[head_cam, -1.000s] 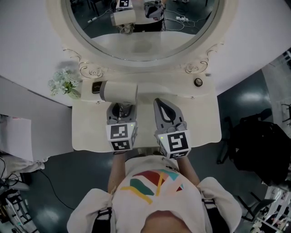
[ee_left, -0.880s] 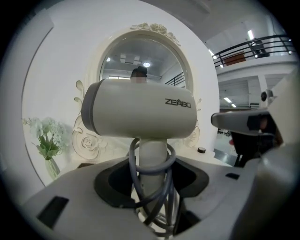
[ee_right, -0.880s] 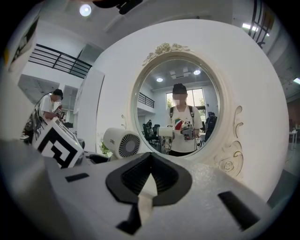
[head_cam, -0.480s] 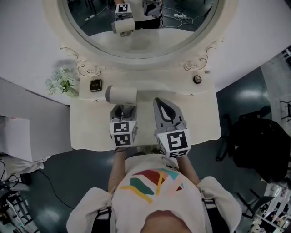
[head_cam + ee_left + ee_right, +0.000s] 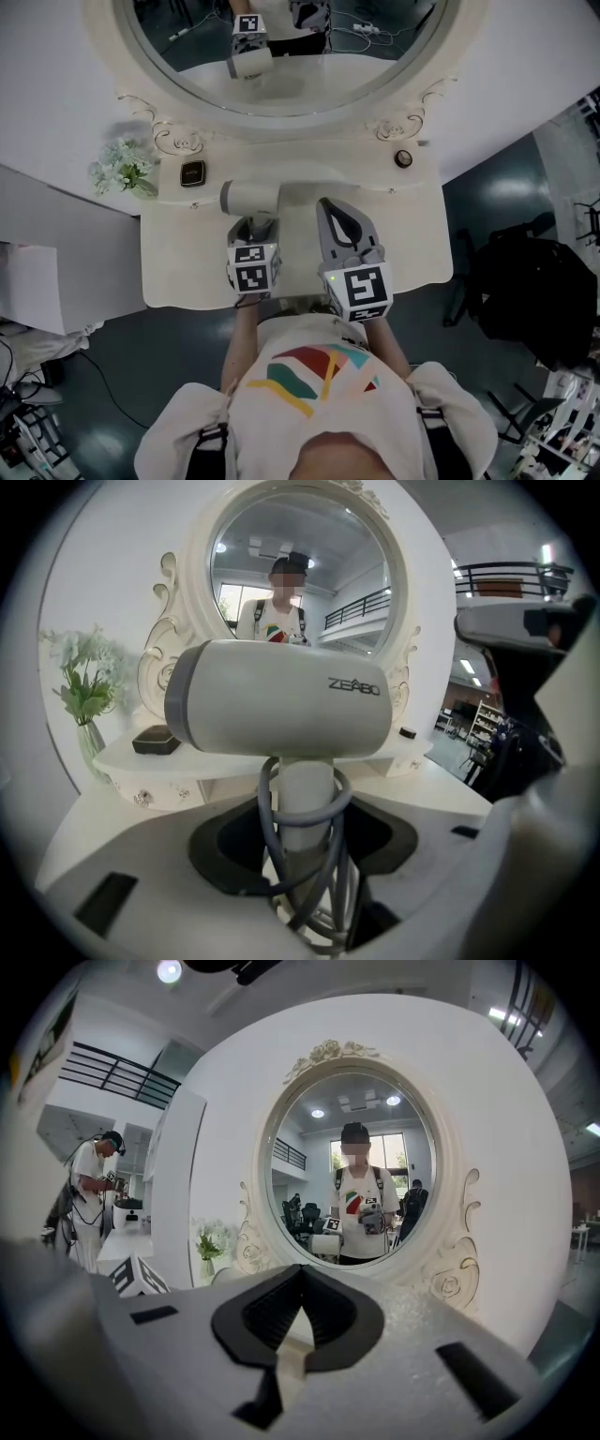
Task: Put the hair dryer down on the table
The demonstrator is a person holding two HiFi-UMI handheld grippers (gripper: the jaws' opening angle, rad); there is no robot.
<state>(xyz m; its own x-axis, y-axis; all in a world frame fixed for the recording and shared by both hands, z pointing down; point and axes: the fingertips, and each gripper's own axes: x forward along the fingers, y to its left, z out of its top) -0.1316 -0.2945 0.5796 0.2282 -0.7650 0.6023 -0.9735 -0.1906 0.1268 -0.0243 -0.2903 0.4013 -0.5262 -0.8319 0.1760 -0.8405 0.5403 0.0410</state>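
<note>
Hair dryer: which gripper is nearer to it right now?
Left. The left gripper grips the hair dryer by its handle; the right gripper, jaws together and empty, sits apart from it on the person's right.

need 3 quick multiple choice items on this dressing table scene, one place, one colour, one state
1. Where do the flowers stand? A) left of the mirror B) right of the mirror C) on the floor
2. What colour is the hair dryer? A) red B) pale grey C) black
3. How is the right gripper? A) shut, empty B) shut on the hair dryer C) wide open
Key: 1 A, the head view shows them at the mirror's left; 2 B, its barrel is pale grey; 3 A, its jaws meet with nothing between.
</note>
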